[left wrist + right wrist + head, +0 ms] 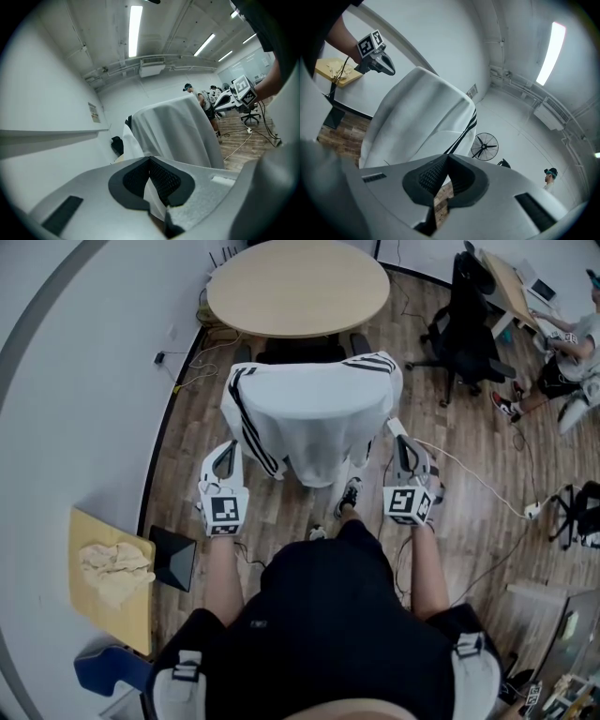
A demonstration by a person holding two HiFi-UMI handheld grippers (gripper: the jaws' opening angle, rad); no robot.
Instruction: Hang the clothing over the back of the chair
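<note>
Wooden floor (469, 521), garment (309, 409) over chair (300, 352) between closed left tool (150, 158), right tool (447, 156).

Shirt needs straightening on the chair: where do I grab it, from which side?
Probably pinch the shirt at its hanging bottom edge, coming low from your near side. It drapes free in folds there; higher up it lies taut over the chair back.

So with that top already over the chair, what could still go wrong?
1. The striped white garment is only draped over the back of the chair, so it might slide off.
2. The left gripper and right gripper sit close to its edges; a careless move could snag it.
3. The white cable on the floor could trip someone.
</note>
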